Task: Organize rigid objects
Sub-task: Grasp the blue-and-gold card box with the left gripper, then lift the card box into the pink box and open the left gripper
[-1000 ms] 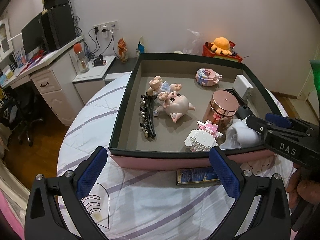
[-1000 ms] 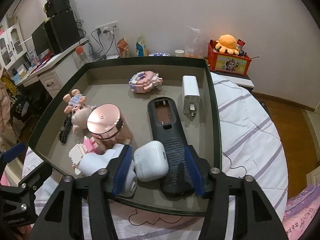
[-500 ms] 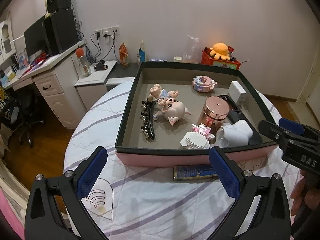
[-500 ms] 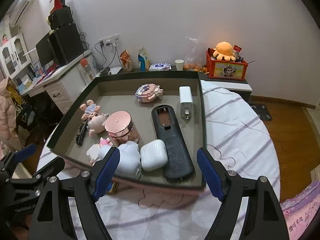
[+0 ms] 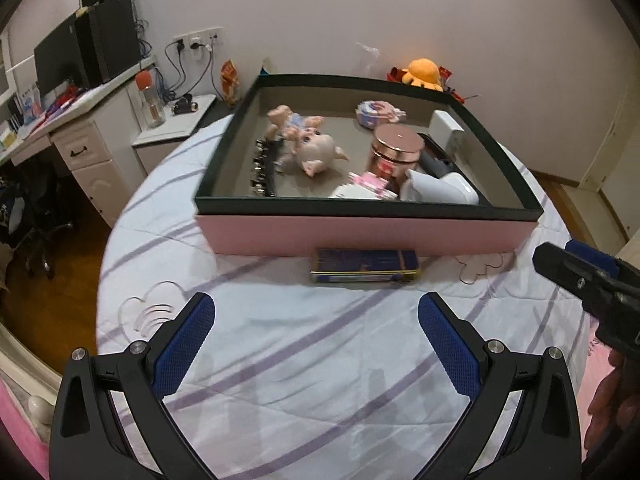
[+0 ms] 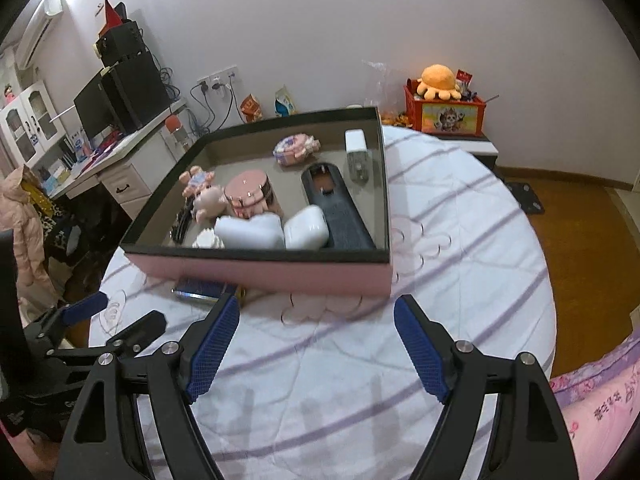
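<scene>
Left claw (image 5: pixel 316 344) open, nothing between the pads. Right claw (image 6: pixel 318 344) open and empty too, jaws just widened; both over the striped tabletop (image 5: pixel 320 360). One pink box (image 5: pixel 360 232), dark rim. Inside, left to right: black hair clip (image 5: pixel 264 164), pig doll (image 5: pixel 316 152), rose-gold jar (image 5: pixel 396 148), brick toy (image 5: pixel 364 190) half hidden by the near wall, white case (image 6: pixel 306 228), black remote (image 6: pixel 336 208), white charger (image 6: pixel 356 148). Second brick toy (image 6: pixel 294 148) at back. One blue tin (image 5: pixel 364 266) outside, touching the box front; right view cuts it off.
</scene>
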### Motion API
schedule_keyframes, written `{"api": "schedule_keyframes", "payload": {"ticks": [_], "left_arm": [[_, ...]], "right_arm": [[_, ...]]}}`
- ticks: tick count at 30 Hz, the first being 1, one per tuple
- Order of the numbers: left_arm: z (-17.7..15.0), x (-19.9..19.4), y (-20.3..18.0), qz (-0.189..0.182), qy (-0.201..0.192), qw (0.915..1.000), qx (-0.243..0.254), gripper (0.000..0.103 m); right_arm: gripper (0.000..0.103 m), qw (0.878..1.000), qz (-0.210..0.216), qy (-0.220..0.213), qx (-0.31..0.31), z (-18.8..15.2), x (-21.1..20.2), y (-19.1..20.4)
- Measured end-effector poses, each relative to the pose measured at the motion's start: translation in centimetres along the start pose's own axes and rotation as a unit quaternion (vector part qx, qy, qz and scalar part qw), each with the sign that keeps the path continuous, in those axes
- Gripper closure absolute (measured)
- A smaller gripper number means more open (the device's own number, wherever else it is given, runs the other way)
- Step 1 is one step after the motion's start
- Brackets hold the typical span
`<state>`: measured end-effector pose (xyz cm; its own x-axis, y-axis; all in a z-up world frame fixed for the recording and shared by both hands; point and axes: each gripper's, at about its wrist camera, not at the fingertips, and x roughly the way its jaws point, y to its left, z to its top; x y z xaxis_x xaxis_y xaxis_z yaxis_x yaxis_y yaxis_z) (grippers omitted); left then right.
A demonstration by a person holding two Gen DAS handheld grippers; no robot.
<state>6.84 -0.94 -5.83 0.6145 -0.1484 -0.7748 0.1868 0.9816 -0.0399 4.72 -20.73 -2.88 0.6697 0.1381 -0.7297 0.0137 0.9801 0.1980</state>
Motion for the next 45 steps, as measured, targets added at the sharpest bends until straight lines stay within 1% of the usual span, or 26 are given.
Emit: {"api": "schedule_keyframes", "payload": {"ticks": [4, 11, 13, 15, 18, 20, 21, 22, 24, 28, 30, 33, 37, 39, 45], "left_arm": [[0.5, 1.8, -1.3, 0.004, 0.005, 1.0000, 0.002, 0.000], [1.1, 7.1, -3.4, 0.028, 0.045, 0.9986, 0.001, 0.000], [1.4, 7.5, -3.8, 0.042, 0.036, 0.9985, 0.005, 0.000], [1.7, 7.9, -3.9, 0.044, 0.038, 0.9983, 0.003, 0.000], [2.0, 8.2, -3.5, 0.032, 0.039, 0.9987, -0.008, 0.000], [2.0, 8.0, -3.4, 0.026, 0.035, 0.9990, -0.005, 0.007], [1.8, 7.7, -3.4, 0.022, 0.033, 0.9992, -0.003, 0.015], [1.7, 7.3, -3.2, 0.019, 0.031, 0.9993, -0.001, 0.020], [1.5, 6.8, -2.6, 0.005, 0.033, 0.9994, -0.003, 0.020], [0.6, 5.4, -1.6, -0.011, 0.029, 0.9995, -0.009, 0.020], [0.4, 4.4, -1.3, -0.009, 0.023, 0.9996, -0.013, 0.020], [0.6, 2.1, -0.3, 0.004, 0.000, 0.9999, -0.016, 0.020], [2.1, -0.9, 1.4, 0.012, -0.034, 0.9990, -0.025, 0.020], [3.0, -1.5, 2.0, 0.013, -0.047, 0.9984, -0.029, 0.020], [6.5, -0.7, 2.5, 0.010, -0.060, 0.9979, -0.022, 0.020]], "right_arm": [[0.022, 1.000, 0.001, 0.001, 0.004, -0.3, -0.1, -0.6], [0.022, 1.000, -0.002, 0.008, 0.022, -0.5, 0.9, -2.5], [0.022, 1.000, -0.002, 0.013, 0.025, -0.5, 1.3, -3.0], [0.022, 0.999, -0.001, 0.016, 0.028, -0.5, 1.6, -3.2], [0.022, 0.999, 0.002, 0.021, 0.031, -0.5, 2.2, -3.4], [0.022, 0.999, 0.004, 0.021, 0.032, -0.5, 2.3, -3.5], [0.022, 0.999, 0.003, 0.020, 0.032, -0.4, 2.3, -3.5], [0.022, 0.999, 0.004, 0.019, 0.033, -0.4, 2.2, -3.5], [0.022, 0.999, 0.003, 0.017, 0.034, -0.4, 2.0, -3.4], [0.022, 0.999, 0.004, 0.014, 0.029, -0.5, 1.6, -2.8], [0.022, 1.000, 0.004, 0.013, 0.024, -0.5, 1.2, -2.3], [0.022, 1.000, 0.004, 0.009, 0.019, -0.5, 0.8, -1.7], [0.022, 1.000, 0.005, 0.003, 0.014, -0.2, 0.3, -1.1], [0.022, 1.000, 0.006, 0.000, 0.011, 0.2, 0.2, -0.7], [0.022, 1.000, 0.007, -0.014, -0.002, 2.3, 0.2, 0.3]]}}
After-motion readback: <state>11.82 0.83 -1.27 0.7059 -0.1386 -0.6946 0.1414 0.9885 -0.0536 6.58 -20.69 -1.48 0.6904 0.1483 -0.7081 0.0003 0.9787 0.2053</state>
